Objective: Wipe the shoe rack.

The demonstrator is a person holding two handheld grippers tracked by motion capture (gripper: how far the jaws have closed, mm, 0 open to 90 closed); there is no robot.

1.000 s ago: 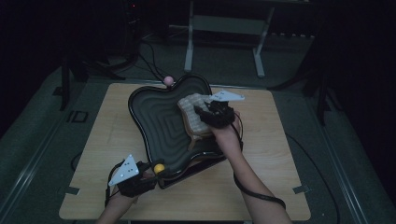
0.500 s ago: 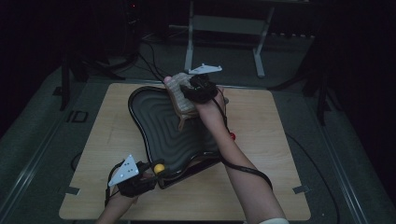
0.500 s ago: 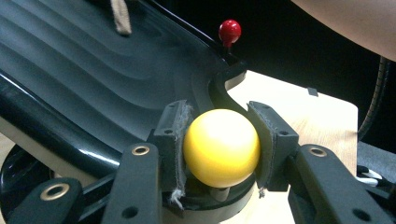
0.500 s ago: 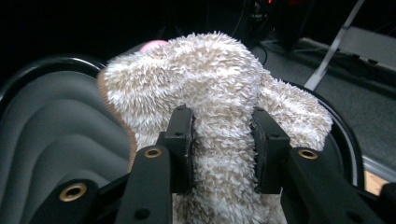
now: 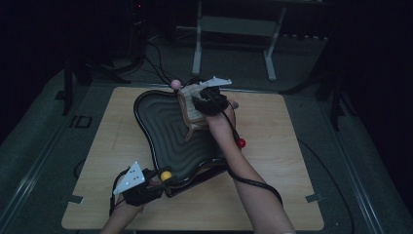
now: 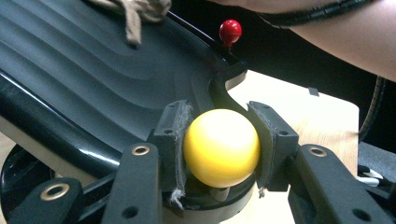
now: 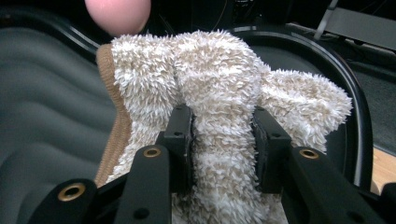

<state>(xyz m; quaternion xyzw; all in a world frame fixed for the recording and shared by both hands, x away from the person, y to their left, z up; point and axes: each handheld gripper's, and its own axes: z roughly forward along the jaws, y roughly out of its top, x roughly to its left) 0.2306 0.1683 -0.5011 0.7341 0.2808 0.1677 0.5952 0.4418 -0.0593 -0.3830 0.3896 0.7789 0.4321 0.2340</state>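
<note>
A black ribbed tray (image 5: 165, 131) lies on the wooden table, with ball knobs on its rim. At its near corner my left gripper (image 5: 163, 178) is shut on the yellow ball (image 5: 166, 176). In the left gripper view both pads press the yellow ball (image 6: 222, 147) from the sides. My right gripper (image 5: 198, 103) is at the tray's far end, shut on a fluffy cream cloth (image 5: 188, 105). The right gripper view shows a fold of the cloth (image 7: 224, 84) pinched between the jaws, just below the pink ball (image 7: 119, 14).
A red ball (image 5: 240, 143) stands on the tray's right rim, beside the person's right forearm (image 5: 243, 170). A pink ball (image 5: 175, 84) sits at the far rim. The wooden table (image 5: 282, 146) shows to the right of the tray. Cables and a metal stand (image 5: 234, 29) lie beyond the table.
My right gripper has carried the cloth from the tray's right middle toward the far end near the pink ball. The left gripper has stayed on the yellow ball.
</note>
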